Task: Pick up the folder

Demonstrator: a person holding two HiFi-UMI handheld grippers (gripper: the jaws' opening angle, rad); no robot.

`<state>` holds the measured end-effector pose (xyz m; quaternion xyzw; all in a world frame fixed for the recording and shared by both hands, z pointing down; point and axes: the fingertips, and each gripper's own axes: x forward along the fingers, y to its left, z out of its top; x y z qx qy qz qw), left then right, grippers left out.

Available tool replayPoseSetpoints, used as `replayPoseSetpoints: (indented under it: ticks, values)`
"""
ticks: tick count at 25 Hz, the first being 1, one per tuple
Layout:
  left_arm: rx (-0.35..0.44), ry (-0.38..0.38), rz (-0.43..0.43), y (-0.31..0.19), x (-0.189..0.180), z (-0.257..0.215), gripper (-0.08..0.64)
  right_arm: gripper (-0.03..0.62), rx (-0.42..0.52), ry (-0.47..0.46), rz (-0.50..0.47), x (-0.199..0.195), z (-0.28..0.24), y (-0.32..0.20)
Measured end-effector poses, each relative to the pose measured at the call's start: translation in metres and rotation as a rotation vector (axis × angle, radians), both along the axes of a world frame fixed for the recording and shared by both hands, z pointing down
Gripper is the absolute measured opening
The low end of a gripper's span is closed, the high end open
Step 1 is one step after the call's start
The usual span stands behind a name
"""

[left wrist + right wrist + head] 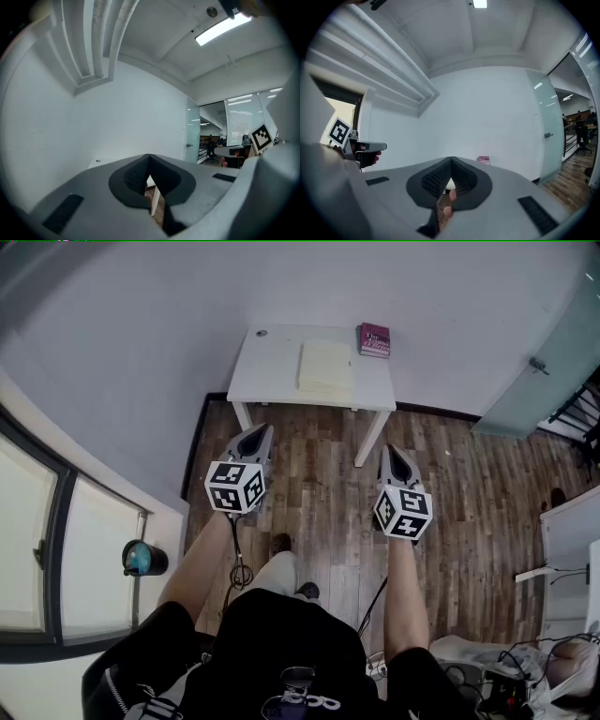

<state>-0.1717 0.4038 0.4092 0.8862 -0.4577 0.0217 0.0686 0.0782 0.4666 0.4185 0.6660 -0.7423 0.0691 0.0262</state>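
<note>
1. a pale yellow folder [324, 367] lay flat on a small white table [272, 371] by the wall, near a pink book [374, 339].
2. the left gripper [254, 433] hung over the wood floor [450, 493], short of the table, jaws pressed together, empty.
3. the right gripper [395, 453] was likewise closed and empty.

Grey left gripper [255, 432] and right gripper [395, 452], black-white marker cubes [236, 487], black shirt [281, 643]

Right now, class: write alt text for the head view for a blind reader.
A person, seen from above, holds the left claw and right claw, both shut, short of a white table bearing a pale yellow folder and a pink book.
</note>
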Motion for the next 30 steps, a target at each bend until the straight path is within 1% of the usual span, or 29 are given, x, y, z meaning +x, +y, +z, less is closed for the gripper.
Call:
replayPoseSetpoints:
  ticks: [5,9,14,20,24,30]
  values:
    - [-0.017,0.009,-0.006,-0.029,0.002,0.015,0.017,0.017,-0.014,0.004,-0.010,0.000,0.013,-0.025]
    - [-0.024,0.023,-0.006,-0.063,0.015,0.027,0.017,0.018,-0.022,0.005,-0.038,0.007,0.025,-0.056]
    - [-0.040,0.037,-0.002,-0.130,0.032,0.036,0.017,0.018,-0.026,0.007,-0.041,0.024,0.028,-0.122]
    - [-0.047,0.028,0.008,-0.225,0.051,0.035,0.017,0.017,-0.038,0.027,-0.030,0.041,0.024,-0.211]
    - [-0.039,0.033,0.027,-0.271,0.061,0.027,0.017,0.018,-0.045,0.040,-0.045,0.044,0.021,-0.259]
    - [-0.059,0.034,0.051,-0.334,0.064,0.031,0.017,0.018,-0.055,0.036,-0.025,0.045,0.020,-0.320]
